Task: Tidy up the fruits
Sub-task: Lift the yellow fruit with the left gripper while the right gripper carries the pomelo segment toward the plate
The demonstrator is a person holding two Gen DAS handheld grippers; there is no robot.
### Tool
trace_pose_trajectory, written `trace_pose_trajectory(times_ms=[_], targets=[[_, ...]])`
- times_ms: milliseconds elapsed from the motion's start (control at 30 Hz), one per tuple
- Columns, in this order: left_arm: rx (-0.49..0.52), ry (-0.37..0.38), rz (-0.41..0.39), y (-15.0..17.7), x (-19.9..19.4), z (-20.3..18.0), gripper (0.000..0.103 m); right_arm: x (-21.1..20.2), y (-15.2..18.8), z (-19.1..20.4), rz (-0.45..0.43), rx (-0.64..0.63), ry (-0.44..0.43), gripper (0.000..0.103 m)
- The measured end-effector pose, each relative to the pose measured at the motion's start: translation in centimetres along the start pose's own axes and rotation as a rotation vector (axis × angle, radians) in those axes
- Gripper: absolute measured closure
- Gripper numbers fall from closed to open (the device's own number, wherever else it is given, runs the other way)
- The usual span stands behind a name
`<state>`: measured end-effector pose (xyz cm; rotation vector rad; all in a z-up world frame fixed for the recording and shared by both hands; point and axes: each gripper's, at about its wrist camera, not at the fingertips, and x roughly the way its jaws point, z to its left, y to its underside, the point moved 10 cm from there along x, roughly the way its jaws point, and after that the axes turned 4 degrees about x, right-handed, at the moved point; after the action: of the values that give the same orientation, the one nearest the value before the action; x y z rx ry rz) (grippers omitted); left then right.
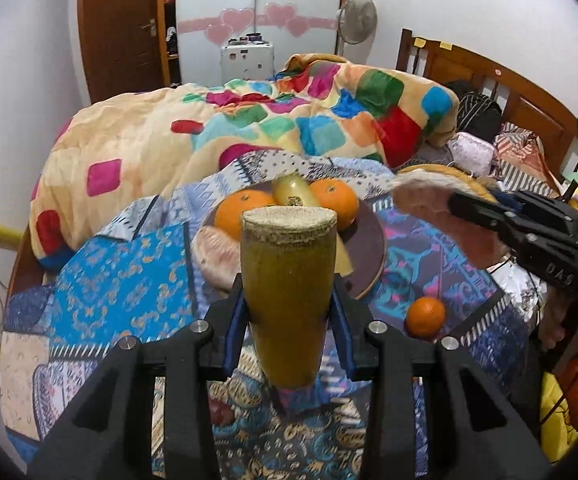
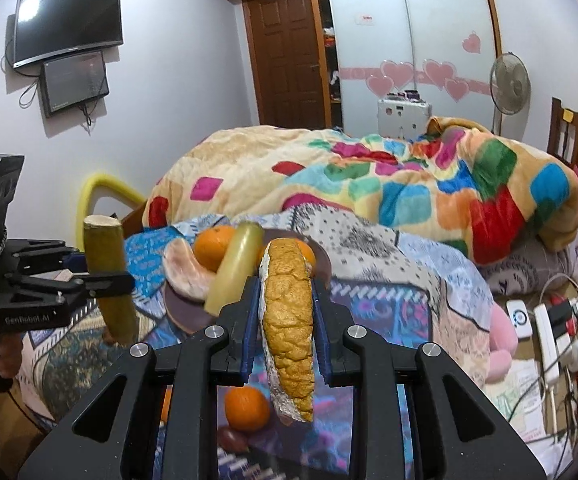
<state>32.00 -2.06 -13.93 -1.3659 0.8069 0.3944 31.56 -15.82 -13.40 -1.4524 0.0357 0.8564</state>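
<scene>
Roughly halfway, by my read. The plate (image 1: 373,248) on the bed already carries two oranges (image 1: 241,210), a yellowish long fruit (image 1: 293,192) lying between them, and a pink wedge (image 1: 217,256) at its near edge.

In transit: left claw (image 1: 289,312) is clamped on a green-yellow stalk piece (image 1: 289,292), upright, flat pale cut end on top, held above the bedsheet just short of the plate. Right claw (image 2: 287,312) is clamped on a fruit wedge (image 2: 289,320), bumpy golden rind facing the camera, pale edge, pink flesh visible from the left view, hanging right of the plate.

Left to do: one orange (image 1: 425,316) loose on the sheet near the plate. Something dark red (image 2: 231,438) lies below the right claw; can't identify it.
</scene>
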Motion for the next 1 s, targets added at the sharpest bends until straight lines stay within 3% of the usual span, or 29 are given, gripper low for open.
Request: trace_pose_trajectory(times_ms=[600, 1000], targets=[[-0.046, 0.069, 0.046, -2.7, 6.6, 1.3, 0.065, 7.3, -2.6, 1.2, 0.055, 0.003, -0.01, 0.081], [-0.052, 0.07, 0.055, -2.8, 8.4, 1.2, 0.065, 8.4, -0.1, 2.1, 0.139, -0.042, -0.018, 0.081]])
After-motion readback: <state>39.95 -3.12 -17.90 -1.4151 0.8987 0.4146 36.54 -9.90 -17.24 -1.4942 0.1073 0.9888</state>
